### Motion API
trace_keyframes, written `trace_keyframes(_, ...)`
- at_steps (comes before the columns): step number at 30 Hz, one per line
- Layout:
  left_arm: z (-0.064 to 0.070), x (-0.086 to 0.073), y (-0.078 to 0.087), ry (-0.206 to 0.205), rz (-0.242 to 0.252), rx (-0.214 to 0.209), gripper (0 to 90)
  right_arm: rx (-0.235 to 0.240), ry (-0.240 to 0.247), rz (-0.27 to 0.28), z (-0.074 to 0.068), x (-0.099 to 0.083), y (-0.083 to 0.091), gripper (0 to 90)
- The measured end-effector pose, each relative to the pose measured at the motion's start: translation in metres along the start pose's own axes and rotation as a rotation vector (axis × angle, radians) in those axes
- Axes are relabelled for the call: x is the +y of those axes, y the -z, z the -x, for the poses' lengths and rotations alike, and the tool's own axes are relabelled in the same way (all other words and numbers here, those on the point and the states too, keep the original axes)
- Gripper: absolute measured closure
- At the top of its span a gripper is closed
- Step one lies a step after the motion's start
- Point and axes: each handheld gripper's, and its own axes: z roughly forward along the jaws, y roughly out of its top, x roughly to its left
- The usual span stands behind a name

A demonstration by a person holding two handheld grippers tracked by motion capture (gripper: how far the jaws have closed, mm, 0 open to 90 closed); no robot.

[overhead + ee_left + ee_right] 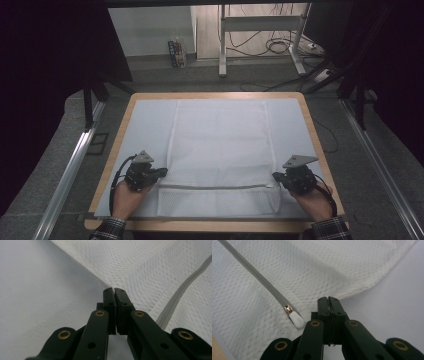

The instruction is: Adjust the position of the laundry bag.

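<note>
A white mesh bag lies flat on the pale mat, with a grey zipper running across its near end. My left gripper is at the bag's left edge just above the zipper. In the left gripper view the left gripper is shut, with the bag's edge pinched at its tips and the zipper to the right. My right gripper is at the right edge. In the right gripper view it is shut on the fabric beside the white zipper pull.
The mat covers a wooden table with a bare rim. Metal rails run along both sides on the grey floor. A frame's legs and loose cables stand beyond the far edge.
</note>
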Motion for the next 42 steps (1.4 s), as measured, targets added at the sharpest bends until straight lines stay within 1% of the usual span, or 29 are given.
trace_keyframes(2,0.001,-0.003,-0.001,0.003,-0.012,-0.007,88.7,0.002,0.001,-0.016,-0.001,-0.001,-0.001,88.1)
trace_keyframes(4,0.003,-0.004,-0.003,-0.003,-0.033,-0.004,88.6,0.003,-0.002,-0.016,-0.001,-0.002,-0.002,88.1)
trace_keyframes(6,0.005,-0.004,-0.006,-0.013,-0.052,0.003,88.5,0.008,-0.009,-0.022,-0.001,-0.004,-0.002,87.9)
trace_keyframes(7,0.005,-0.004,-0.008,-0.029,-0.067,0.013,88.4,0.01,-0.011,-0.032,-0.002,-0.006,-0.003,87.8)
trace_keyframes(10,0.006,-0.004,-0.01,-0.031,-0.077,0.017,88.2,0.01,-0.014,-0.043,-0.002,-0.008,-0.005,87.6)
trace_keyframes(11,0.006,-0.005,-0.012,-0.039,-0.088,0.028,87.5,0.012,-0.009,-0.057,-0.002,-0.009,-0.007,87.3)
trace_keyframes(13,0.006,-0.005,-0.012,-0.038,-0.091,0.033,87.0,0.012,-0.004,-0.06,-0.002,-0.01,-0.008,87.2)
trace_keyframes(16,0.007,-0.005,-0.012,-0.046,-0.093,0.053,84.3,0.018,-0.002,-0.087,-0.001,-0.011,-0.012,85.9)
trace_keyframes(17,0.008,-0.006,-0.012,-0.041,-0.082,0.065,79.8,0.01,0.011,-0.094,-0.001,-0.012,-0.014,83.4)
trace_keyframes(18,0.008,-0.006,-0.012,-0.041,-0.082,0.065,75.3,0.01,0.011,-0.094,-0.001,-0.012,-0.014,83.4)
trace_keyframes(19,0.008,-0.005,-0.011,-0.04,-0.068,0.082,69.1,0.006,0.006,-0.075,0.0,-0.012,-0.012,76.9)
trace_keyframes(20,0.008,-0.005,-0.011,-0.04,-0.068,0.082,63.8,-0.001,0.006,-0.063,0.0,-0.012,-0.011,72.4)
trace_keyframes(21,0.008,-0.005,-0.01,-0.044,-0.061,0.096,63.8,-0.001,0.006,-0.063,0.0,-0.012,-0.011,72.4)
trace_keyframes(22,0.009,-0.005,-0.01,-0.041,-0.054,0.104,59.5,-0.016,0.006,-0.047,0.0,-0.011,-0.01,68.2)
trace_keyframes(23,0.009,-0.005,-0.01,-0.04,-0.048,0.114,46.7,-0.037,0.014,-0.023,0.001,-0.011,-0.009,58.3)
trace_keyframes(24,0.009,-0.004,-0.011,-0.037,-0.046,0.121,46.7,-0.037,0.014,-0.023,0.001,-0.011,-0.009,58.3)
trace_keyframes(25,0.01,-0.005,-0.01,-0.035,-0.036,0.132,36.1,-0.052,0.016,-0.013,0.003,-0.011,-0.01,49.3)
trace_keyframes(26,0.01,-0.005,-0.01,-0.035,-0.036,0.132,30.8,-0.052,0.016,-0.013,0.003,-0.011,-0.01,49.3)
trace_keyframes(27,0.011,-0.005,-0.01,-0.035,-0.03,0.132,26.7,-0.064,0.021,0.003,0.004,-0.01,-0.01,39.8)
trace_keyframes(28,0.012,-0.006,-0.009,-0.034,-0.023,0.128,26.7,-0.064,0.021,0.003,0.004,-0.01,-0.01,39.8)
trace_keyframes(29,0.013,-0.007,-0.007,-0.036,-0.012,0.124,20.4,-0.07,0.025,0.023,0.005,-0.01,-0.01,32.1)
trace_keyframes(30,0.013,-0.007,-0.007,-0.036,-0.012,0.124,16.8,-0.07,0.025,0.023,0.005,-0.01,-0.01,32.1)
trace_keyframes(31,0.014,-0.009,-0.004,-0.032,-0.006,0.141,12.5,-0.068,0.024,0.04,0.006,-0.01,-0.01,26.0)
trace_keyframes(32,0.014,-0.009,-0.004,-0.032,-0.006,0.141,10.6,-0.068,0.024,0.04,0.006,-0.01,-0.01,26.0)
trace_keyframes(33,0.015,-0.011,-0.001,-0.047,-0.007,0.139,8.0,-0.062,0.02,0.049,0.007,-0.011,-0.01,21.7)
trace_keyframes(34,0.015,-0.011,-0.001,-0.047,-0.007,0.139,6.2,-0.062,0.02,0.049,0.007,-0.011,-0.01,21.7)
trace_keyframes(35,0.013,-0.013,0.003,-0.038,0.01,0.135,6.1,-0.056,0.018,0.056,0.007,-0.011,-0.011,18.7)
trace_keyframes(38,0.011,-0.016,0.005,-0.025,0.021,0.129,5.3,-0.046,0.013,0.064,0.008,-0.012,-0.011,16.1)
trace_keyframes(42,0.008,-0.018,0.005,-0.036,0.022,0.143,4.5,-0.032,-0.003,0.066,0.01,-0.014,-0.013,13.3)
